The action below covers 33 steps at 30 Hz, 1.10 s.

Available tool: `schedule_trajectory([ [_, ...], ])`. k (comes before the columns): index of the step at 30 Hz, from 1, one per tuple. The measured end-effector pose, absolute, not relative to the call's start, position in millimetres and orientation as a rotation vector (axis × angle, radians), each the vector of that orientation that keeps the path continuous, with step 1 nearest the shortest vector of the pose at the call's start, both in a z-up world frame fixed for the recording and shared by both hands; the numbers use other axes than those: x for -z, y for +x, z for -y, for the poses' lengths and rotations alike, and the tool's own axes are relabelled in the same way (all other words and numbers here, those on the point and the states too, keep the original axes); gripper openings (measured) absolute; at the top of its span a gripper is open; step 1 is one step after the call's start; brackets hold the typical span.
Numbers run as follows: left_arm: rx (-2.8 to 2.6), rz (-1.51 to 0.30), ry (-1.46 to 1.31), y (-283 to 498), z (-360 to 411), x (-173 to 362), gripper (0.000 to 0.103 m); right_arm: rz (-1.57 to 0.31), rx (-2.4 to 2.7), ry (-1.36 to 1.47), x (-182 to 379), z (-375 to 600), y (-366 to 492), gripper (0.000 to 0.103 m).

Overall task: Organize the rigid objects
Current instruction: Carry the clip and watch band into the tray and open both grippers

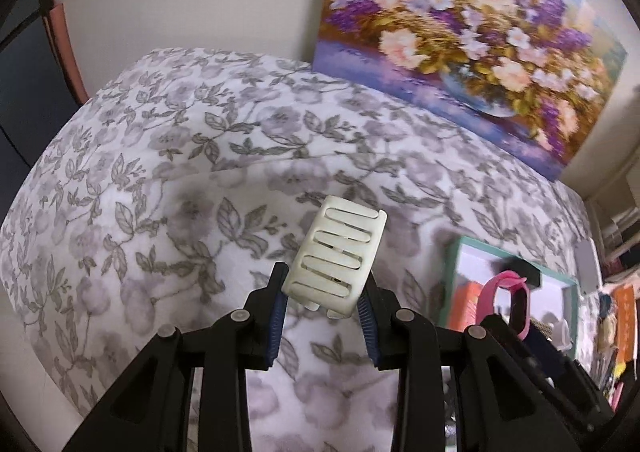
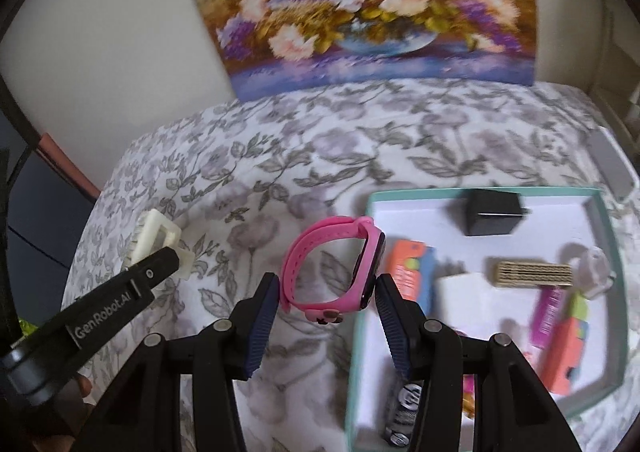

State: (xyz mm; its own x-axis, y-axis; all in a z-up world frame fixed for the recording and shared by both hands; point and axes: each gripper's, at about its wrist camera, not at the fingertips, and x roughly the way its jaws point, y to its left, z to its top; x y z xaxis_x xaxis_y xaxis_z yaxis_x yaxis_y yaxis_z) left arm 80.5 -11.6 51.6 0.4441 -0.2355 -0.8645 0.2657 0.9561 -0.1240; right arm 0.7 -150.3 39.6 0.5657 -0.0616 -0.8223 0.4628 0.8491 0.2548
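Observation:
My left gripper (image 1: 324,302) is shut on a cream slotted plastic piece (image 1: 336,258) and holds it above the floral cloth; the piece also shows in the right wrist view (image 2: 154,238). My right gripper (image 2: 326,294) is shut on a pink wristwatch (image 2: 332,268), held upright just left of the teal-rimmed box (image 2: 608,236). The watch and the right gripper show at the lower right of the left wrist view (image 1: 506,300). The box holds a black cube adapter (image 2: 494,211), orange packs (image 2: 408,272), a beige block (image 2: 534,274) and other small items.
A flower painting (image 2: 360,3) leans against the wall behind the cloth-covered surface (image 1: 160,171). A white flat object (image 2: 614,163) lies at the far right edge. Clutter stands past the right edge in the left wrist view (image 1: 616,316).

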Motion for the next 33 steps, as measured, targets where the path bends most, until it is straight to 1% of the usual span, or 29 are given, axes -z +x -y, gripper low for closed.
schedule_trajectory([
  [6, 0.372, -1.073, 0.033, 51.7, 17.0, -51.9, 0.035, -0.882, 0.371, 0.524, -55.1, 163.2, -42.4, 0.053],
  [18, 0.481, -1.089, 0.098, 8.5, 43.5, -49.5, 0.035, -0.875, 0.476, 0.631, -50.9, 197.1, -105.6, 0.053],
  [33, 0.572, -1.105, 0.196, -21.5, 96.2, -40.1, 0.035, -0.878, 0.562, 0.705, -42.4, 241.0, -133.5, 0.053],
])
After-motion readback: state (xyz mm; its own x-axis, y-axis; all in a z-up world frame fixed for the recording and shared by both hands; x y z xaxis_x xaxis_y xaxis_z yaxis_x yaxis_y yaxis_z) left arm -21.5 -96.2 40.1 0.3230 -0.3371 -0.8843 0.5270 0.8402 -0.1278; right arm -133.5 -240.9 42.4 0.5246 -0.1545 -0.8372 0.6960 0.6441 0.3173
